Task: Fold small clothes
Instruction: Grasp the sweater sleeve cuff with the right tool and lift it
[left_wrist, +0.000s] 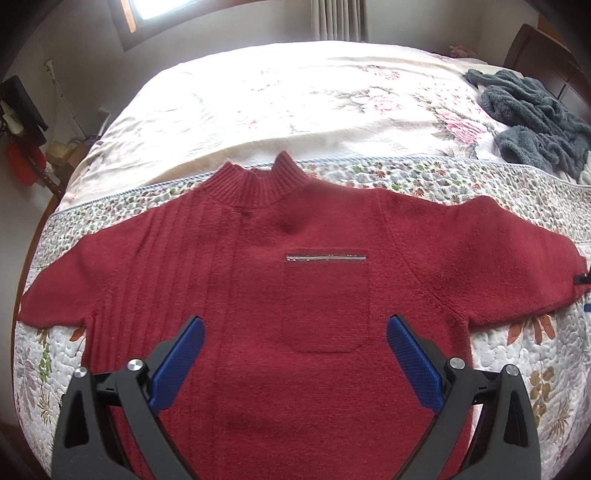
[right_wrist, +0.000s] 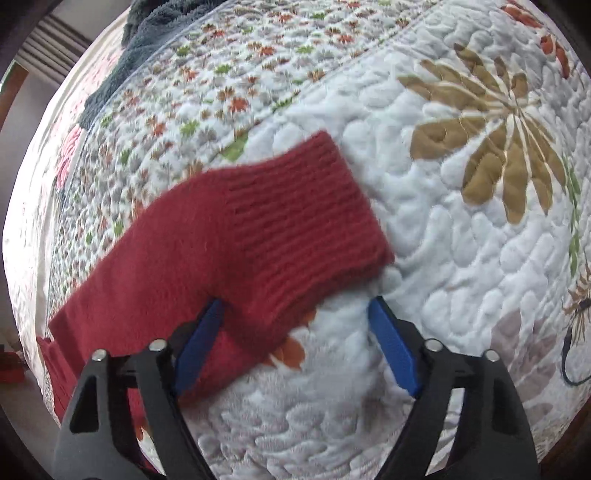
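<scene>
Red sweater (left_wrist: 295, 295) lying flat on the bed's quilt (left_wrist: 517, 362), left claw (left_wrist: 295, 325) hovering released over its chest pocket (left_wrist: 325, 302) (no readable label), right claw (right_wrist: 295, 306) gaping around the ribbed cuff (right_wrist: 295, 221).

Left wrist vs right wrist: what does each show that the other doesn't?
Left wrist only: the whole red sweater spread flat, its ribbed collar, chest pocket, and the open left gripper over its body. Right wrist only: the ribbed sleeve cuff close up, with the open right gripper beside its edge, not gripping. Both: the sweater, the floral quilt and a grey fleece garment further back.
</scene>
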